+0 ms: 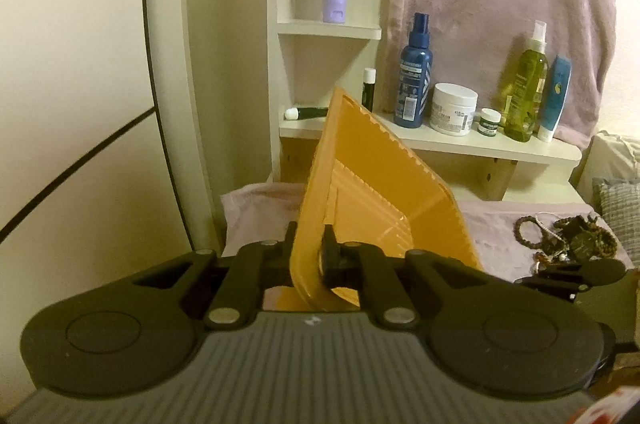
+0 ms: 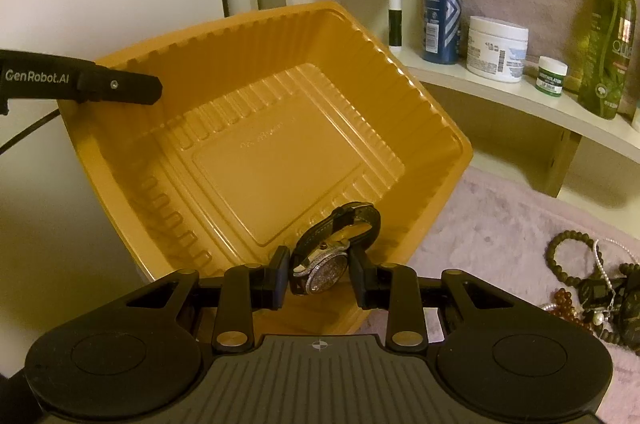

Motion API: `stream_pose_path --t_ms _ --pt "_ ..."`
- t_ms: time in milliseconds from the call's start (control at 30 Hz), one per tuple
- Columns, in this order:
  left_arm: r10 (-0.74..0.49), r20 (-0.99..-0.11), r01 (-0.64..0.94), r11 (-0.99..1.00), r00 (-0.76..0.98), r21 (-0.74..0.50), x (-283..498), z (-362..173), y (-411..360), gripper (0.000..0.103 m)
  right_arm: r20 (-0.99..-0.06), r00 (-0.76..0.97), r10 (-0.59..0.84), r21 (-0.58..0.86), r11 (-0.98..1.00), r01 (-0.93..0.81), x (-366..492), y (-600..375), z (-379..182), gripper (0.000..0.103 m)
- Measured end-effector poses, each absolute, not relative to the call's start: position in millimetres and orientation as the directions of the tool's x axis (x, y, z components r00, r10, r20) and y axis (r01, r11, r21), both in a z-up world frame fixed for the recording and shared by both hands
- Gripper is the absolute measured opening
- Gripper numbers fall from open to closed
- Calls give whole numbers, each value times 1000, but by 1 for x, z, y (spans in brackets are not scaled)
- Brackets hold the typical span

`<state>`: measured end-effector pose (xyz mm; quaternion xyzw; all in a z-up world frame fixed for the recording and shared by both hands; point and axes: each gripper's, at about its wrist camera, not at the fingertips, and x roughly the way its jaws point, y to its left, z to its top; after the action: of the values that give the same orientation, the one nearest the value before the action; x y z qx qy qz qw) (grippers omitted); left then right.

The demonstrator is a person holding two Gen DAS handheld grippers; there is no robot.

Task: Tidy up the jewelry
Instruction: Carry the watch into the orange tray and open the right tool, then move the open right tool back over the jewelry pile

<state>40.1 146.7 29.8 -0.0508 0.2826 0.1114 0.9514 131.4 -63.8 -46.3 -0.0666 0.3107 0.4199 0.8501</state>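
Observation:
My left gripper (image 1: 310,248) is shut on the rim of an orange ribbed plastic tray (image 1: 372,180), which it holds tilted up on edge. In the right wrist view the same tray (image 2: 280,152) faces me with its inside bare, and the left gripper (image 2: 120,88) clamps its upper left rim. My right gripper (image 2: 319,272) is shut on a wristwatch (image 2: 324,266) with a jewelled bezel and a black strap, held over the tray's near rim. A heap of jewelry (image 2: 592,288) with bead bracelets and pearls lies on the pink cloth to the right, and the same jewelry heap (image 1: 568,238) shows in the left wrist view.
A cream shelf (image 2: 500,84) behind the tray carries a blue spray bottle (image 2: 442,12), a white jar (image 2: 496,48), a small green jar (image 2: 552,70) and a green bottle (image 2: 608,44). A pink cloth (image 2: 500,216) covers the surface. A pale wall stands to the left.

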Motion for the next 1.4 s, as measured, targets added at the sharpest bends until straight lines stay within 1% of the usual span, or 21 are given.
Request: stream_pose_path --t_ms 100,433,467,500,533,567,700,867,1133,1400 --pt "171 -578 -233 972 797 -34 43 31 149 10 -588 457 667 137 640 -756 132 -61 -47 32" --pt "191 -562 -230 973 804 1 40 28 144 9 -574 470 671 141 646 -750 133 -61 -46 33" --pt "192 -562 -228 974 805 6 41 29 144 9 -564 470 679 152 645 -749 133 -63 -45 34" --pt "191 -561 -227 974 805 6 41 29 144 9 -552 475 686 162 647 -745 133 -64 -42 39" --pt "193 -558 -227 974 807 9 41 29 144 9 -538 485 689 168 652 -740 132 -66 -40 47" --pt "194 -558 -225 974 807 12 40 29 143 9 -524 496 692 170 656 -735 132 -69 -37 49" --pt "194 -557 -225 974 808 13 39 29 142 9 -498 544 675 162 689 -707 129 -79 -26 50" --pt "194 -560 -218 976 805 25 40 30 141 9 -501 608 616 170 759 -628 127 -104 -27 51" --pt "196 -563 -210 977 803 40 41 31 140 9 -561 687 462 156 874 -460 130 -166 -47 52" --pt "199 -571 -203 977 797 57 43 32 138 9 -595 733 329 118 938 -326 137 -223 -55 52"
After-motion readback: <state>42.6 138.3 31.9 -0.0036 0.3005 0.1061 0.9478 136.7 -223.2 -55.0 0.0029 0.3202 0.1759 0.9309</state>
